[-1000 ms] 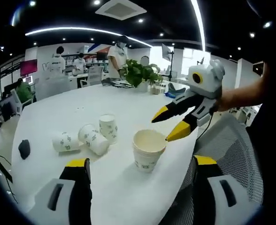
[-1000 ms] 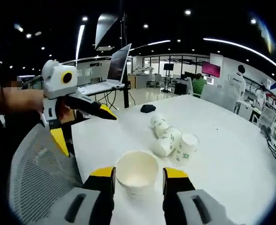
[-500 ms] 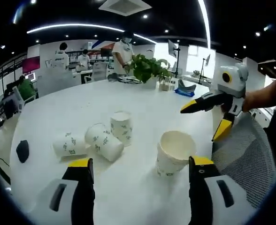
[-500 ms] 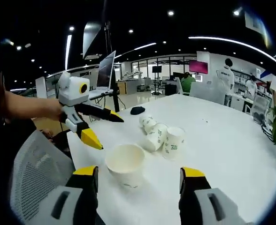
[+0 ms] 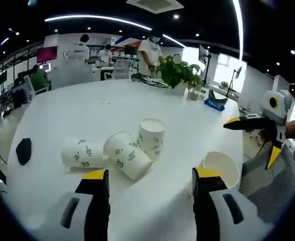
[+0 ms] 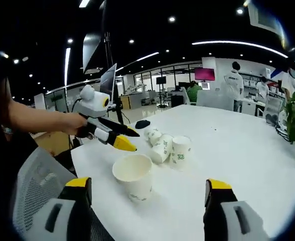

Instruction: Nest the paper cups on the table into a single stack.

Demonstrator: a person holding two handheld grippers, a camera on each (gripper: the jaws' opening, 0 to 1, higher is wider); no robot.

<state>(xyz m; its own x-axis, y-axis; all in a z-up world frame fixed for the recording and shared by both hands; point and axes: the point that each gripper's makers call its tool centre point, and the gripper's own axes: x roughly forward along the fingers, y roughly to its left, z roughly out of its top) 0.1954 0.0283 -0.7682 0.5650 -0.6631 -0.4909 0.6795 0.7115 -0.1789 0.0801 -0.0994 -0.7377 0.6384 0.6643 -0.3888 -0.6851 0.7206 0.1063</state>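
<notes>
Open-plan office space stretches behind a large white table [image 5: 87, 108], with ceiling light strips overhead, several people standing near desks at the far side, and a potted plant [image 5: 176, 74] at the table's far edge. In the left gripper view, three paper cups with green print sit grouped near the middle of the table: one cup lying on its side [image 5: 82, 153] at the left, a second tipped cup [image 5: 127, 155] lying just beside it with its open mouth toward the far side, and an upright cup [image 5: 151, 138] touching or nearly touching the second. A larger plain cup stack [image 5: 222, 168] stands upright near the table's edge, partly hidden behind the right jaw of the left gripper [image 5: 150, 181], whose yellow-tipped jaws stand wide apart with nothing between them. A small dark object [image 5: 23, 150] lies on the table well apart to the left. The right gripper [image 5: 270, 133] enters this view from the right, held by a hand, its jaws spread open and empty beside a grey mesh chair [image 5: 273, 175]. In the right gripper view, the plain cup stack [image 6: 133, 175] stands upright near the table's edge [image 6: 87, 160], and the three printed cups [image 6: 167, 148] lie clustered beyond it. The right gripper's [image 6: 147, 188] own jaws rise far apart, holding nothing. The left gripper [image 6: 123, 138], held by a hand [image 6: 75, 123], hovers above the table just left of the cluster, its jaws parted and empty.
</notes>
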